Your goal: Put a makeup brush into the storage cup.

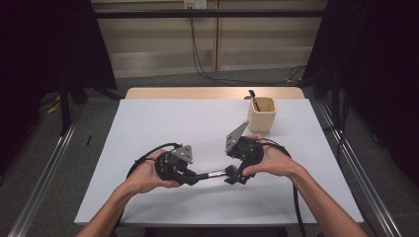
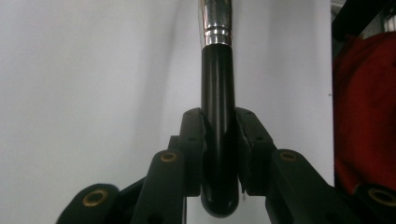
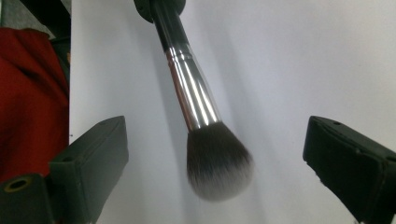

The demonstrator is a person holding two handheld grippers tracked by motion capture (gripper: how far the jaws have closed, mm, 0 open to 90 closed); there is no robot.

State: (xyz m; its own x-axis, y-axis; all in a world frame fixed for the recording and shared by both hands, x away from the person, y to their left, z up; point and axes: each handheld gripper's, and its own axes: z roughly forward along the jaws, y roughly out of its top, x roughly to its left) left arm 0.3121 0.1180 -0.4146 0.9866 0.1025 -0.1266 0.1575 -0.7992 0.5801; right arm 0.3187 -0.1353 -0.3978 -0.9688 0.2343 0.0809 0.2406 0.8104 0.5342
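A white table (image 1: 163, 123) stands on a grey floor, with a beige cup (image 1: 261, 114) near its far edge. The left gripper (image 1: 190, 178) has its fingers (image 2: 194, 140) clenched on the makeup brush (image 2: 217, 93) handle. The right gripper (image 1: 232, 174) has its fingers (image 3: 93, 158) spread wide either side of the bristles, apart from them.

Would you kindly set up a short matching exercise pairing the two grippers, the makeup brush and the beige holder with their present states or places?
Column one:
1. left gripper
2. right gripper
3. makeup brush
4. beige holder

Column two:
A. stands at the far right of the table, a dark tool inside
B. jaws wide apart, touching nothing
C. clamped on a black handle
D. held level above the table, bristles between open jaws

Pairs: 1-C, 2-B, 3-D, 4-A
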